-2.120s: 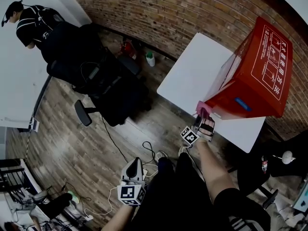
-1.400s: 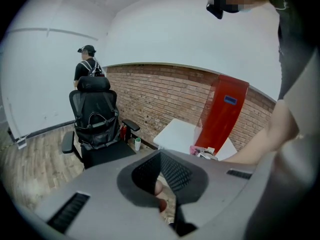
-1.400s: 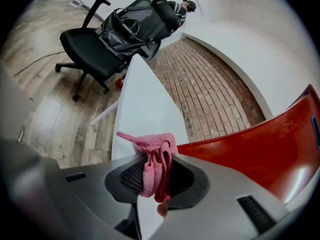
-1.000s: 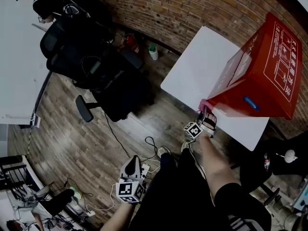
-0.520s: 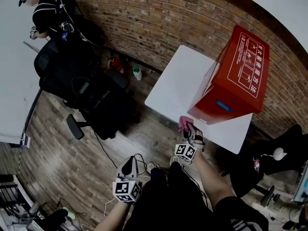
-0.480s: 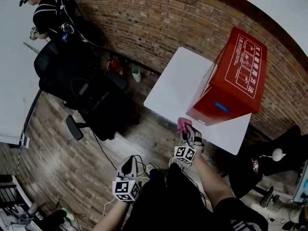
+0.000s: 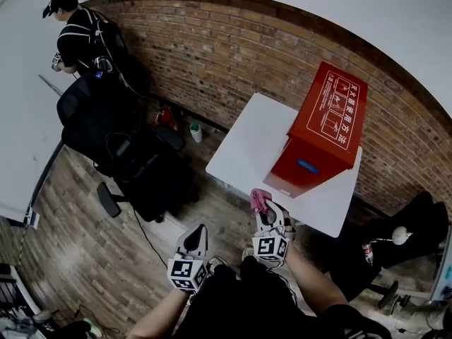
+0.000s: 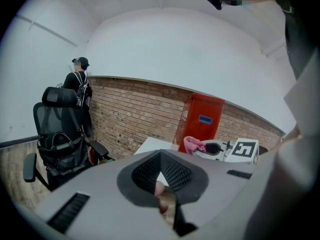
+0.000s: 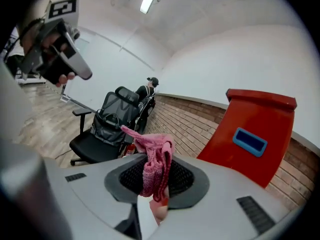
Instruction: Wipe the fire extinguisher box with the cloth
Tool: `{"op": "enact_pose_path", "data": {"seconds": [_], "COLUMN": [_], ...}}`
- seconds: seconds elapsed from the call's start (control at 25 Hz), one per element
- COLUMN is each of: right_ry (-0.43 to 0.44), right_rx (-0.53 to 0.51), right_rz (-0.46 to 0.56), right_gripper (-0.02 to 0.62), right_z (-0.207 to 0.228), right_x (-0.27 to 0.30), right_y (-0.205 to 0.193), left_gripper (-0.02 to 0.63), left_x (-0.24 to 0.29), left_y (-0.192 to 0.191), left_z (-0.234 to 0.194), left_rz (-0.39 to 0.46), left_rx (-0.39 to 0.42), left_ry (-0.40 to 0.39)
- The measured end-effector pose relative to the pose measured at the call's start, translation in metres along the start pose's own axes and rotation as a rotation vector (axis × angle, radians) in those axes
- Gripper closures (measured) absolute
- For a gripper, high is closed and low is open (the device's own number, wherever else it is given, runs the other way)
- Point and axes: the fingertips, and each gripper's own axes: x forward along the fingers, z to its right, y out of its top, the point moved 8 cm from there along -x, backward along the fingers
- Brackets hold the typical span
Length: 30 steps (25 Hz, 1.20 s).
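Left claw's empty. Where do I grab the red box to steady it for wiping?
Probably the lid's front lip, coming from the side facing you, above the blue handle. The fire extinguisher box stands upright on the white table and its body looks too wide for the left claw; that overhanging lip is thin.

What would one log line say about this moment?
right gripper: shut on pink cloth | left gripper: shut, empty | red fire extinguisher box: upright on white table | cloth: not touching box
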Motion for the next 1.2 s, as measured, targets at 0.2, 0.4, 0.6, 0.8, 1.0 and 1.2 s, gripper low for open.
{"op": "enact_pose_path", "data": {"seconds": [0.2, 0.4, 0.6, 0.8, 1.0, 1.2], "right_ry": [0.021, 0.057, 0.11, 0.161, 0.221, 0.256], "right_rx": [0.109, 0.172, 0.303, 0.429, 0.465, 0.471], "right_rz": [0.053, 0.112, 0.168, 0.182, 0.249, 0.287], "right_gripper": [0.495, 0.495, 0.495, 0.495, 0.495, 0.495], "right_z": [0.012, 0.02, 0.029, 0.036, 0.041, 0.042], "right_x": [-0.027, -0.051, -0.068, -0.079, -0.09, -0.094], "right_y": [0.034, 0.066, 0.093, 0.106, 0.128, 0.141], "left_gripper": [0.581, 0.581, 0.582, 0.581, 0.582, 0.581], "left_x": [-0.001, -0.005, -0.011, -0.018, -0.026, -0.03], "left_y": [0.012, 0.025, 0.031, 0.035, 0.039, 0.041], "left_z": [0.007, 0.016, 0.019, 0.021, 0.019, 0.023], "left_rz": [0.044, 0.092, 0.113, 0.134, 0.153, 0.169], "left_rx": [0.009, 0.043, 0.044, 0.077, 0.083, 0.094], "left_ry": [-0.034, -0.062, -0.054, -0.054, -0.056, -0.066]}}
